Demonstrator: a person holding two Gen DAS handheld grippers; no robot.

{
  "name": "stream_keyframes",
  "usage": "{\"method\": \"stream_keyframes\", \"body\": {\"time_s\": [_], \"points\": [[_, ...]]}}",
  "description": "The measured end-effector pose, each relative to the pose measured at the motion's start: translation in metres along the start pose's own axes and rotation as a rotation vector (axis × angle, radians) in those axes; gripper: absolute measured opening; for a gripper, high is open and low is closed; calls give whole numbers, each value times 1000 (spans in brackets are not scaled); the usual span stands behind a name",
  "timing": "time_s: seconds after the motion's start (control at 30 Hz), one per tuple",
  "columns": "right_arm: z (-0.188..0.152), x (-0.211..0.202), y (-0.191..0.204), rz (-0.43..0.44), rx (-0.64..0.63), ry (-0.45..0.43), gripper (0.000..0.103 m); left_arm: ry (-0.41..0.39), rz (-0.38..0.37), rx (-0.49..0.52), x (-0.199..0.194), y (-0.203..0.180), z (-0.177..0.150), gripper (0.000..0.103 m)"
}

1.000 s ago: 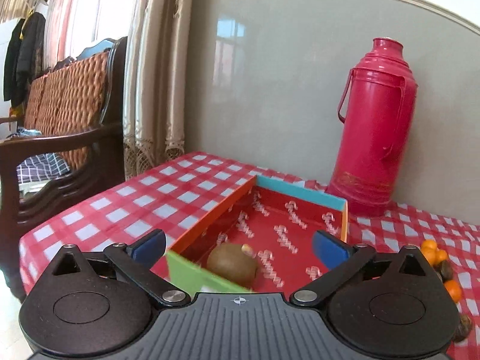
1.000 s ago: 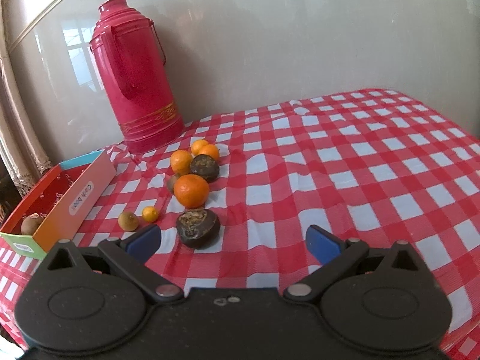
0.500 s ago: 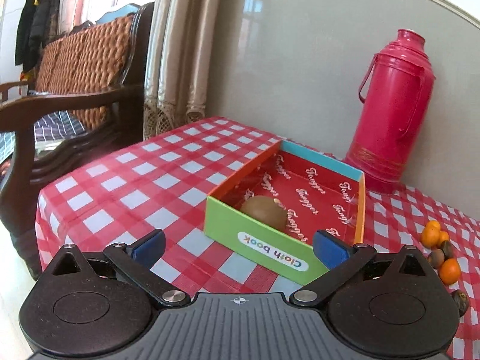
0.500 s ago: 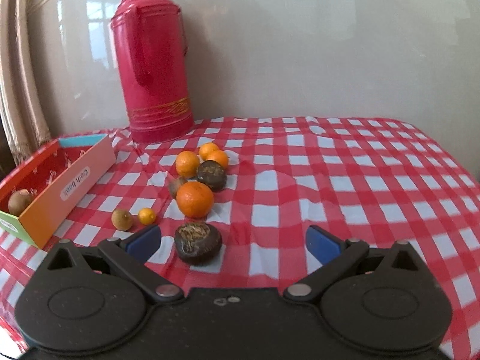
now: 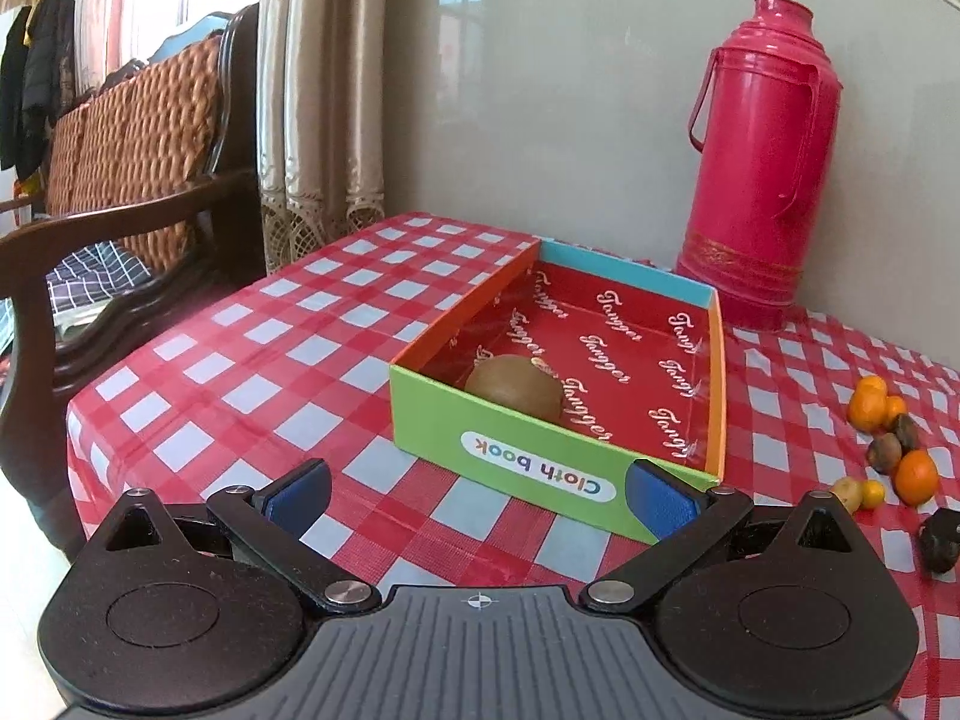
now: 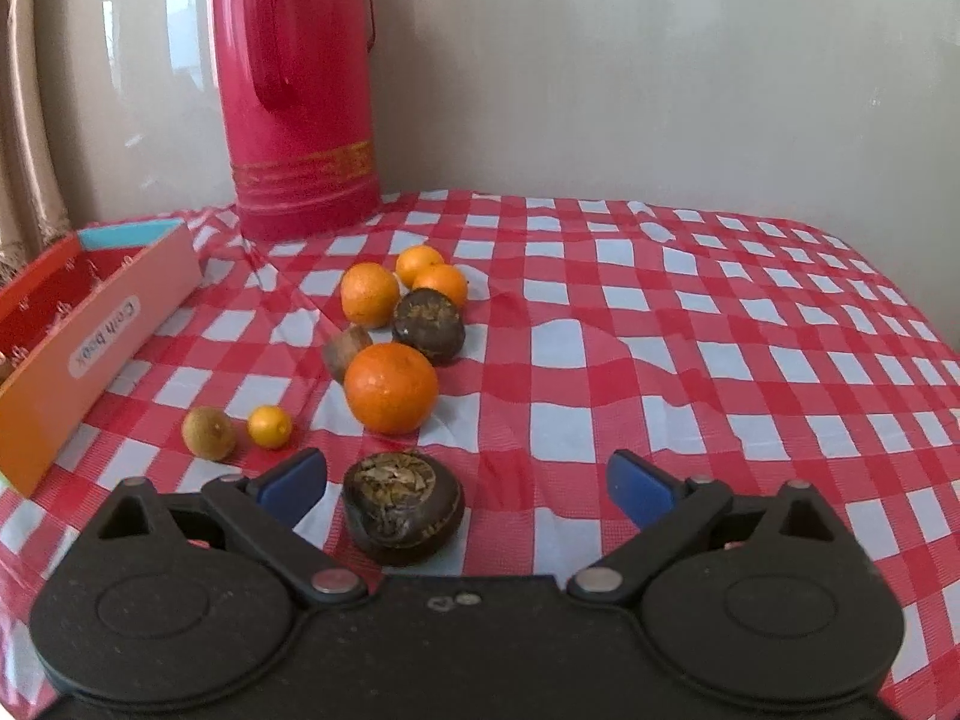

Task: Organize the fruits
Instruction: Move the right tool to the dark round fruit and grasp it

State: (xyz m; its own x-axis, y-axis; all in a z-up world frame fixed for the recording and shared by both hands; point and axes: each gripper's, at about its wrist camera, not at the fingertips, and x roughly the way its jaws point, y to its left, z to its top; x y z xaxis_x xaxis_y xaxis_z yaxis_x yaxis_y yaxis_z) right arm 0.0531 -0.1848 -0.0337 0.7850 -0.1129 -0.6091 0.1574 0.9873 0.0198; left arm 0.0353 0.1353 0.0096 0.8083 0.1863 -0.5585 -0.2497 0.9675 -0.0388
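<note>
A shallow cardboard box [image 5: 528, 468] with a red inside holds one brown kiwi [image 5: 514, 394]. My left gripper [image 5: 477, 495] is open and empty, just short of the box's green front wall. In the right wrist view my right gripper [image 6: 467, 485] is open, and a dark dried fruit [image 6: 403, 506] lies between its fingers near the left one, not touching. Beyond it lie a big orange [image 6: 390, 387], several smaller oranges [image 6: 369, 294], another dark fruit [image 6: 428, 317], a small kumquat [image 6: 270, 426] and a brown longan [image 6: 208, 433]. The box's orange side [image 6: 90, 354] is at the left.
A tall pink thermos [image 5: 759, 162] stands against the wall behind the box; it also shows in the right wrist view [image 6: 297, 90]. A red checked cloth [image 5: 270, 348] covers the table. A wooden wicker chair [image 5: 120, 192] and curtains stand past the table's left edge.
My left gripper has pulled back from over the box to in front of it. My right gripper has moved down and forward, bringing the near dark fruit between its fingers.
</note>
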Motion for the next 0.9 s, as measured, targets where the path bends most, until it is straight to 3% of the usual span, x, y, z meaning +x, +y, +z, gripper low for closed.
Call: {"method": "stream_keyframes", "body": {"time_s": [0.23, 0.33, 0.5, 0.6, 0.77, 0.9], "points": [[0, 6, 6, -14, -12, 7, 92, 7, 19, 9, 3, 3, -1, 103], [0, 8, 8, -10, -10, 19, 80, 9, 26, 9, 4, 5, -2, 103], [-1, 12, 11, -19, -11, 36, 80, 16, 29, -2, 5, 10, -1, 103], [-2, 13, 11, -16, -12, 48, 71, 17, 31, -13, 6, 12, -2, 103], [-3, 16, 9, -6, 0, 63, 67, 19, 24, -17, 6, 12, -2, 103], [-4, 14, 11, 5, -9, 55, 58, 18, 22, -15, 6, 11, -2, 103]]}}
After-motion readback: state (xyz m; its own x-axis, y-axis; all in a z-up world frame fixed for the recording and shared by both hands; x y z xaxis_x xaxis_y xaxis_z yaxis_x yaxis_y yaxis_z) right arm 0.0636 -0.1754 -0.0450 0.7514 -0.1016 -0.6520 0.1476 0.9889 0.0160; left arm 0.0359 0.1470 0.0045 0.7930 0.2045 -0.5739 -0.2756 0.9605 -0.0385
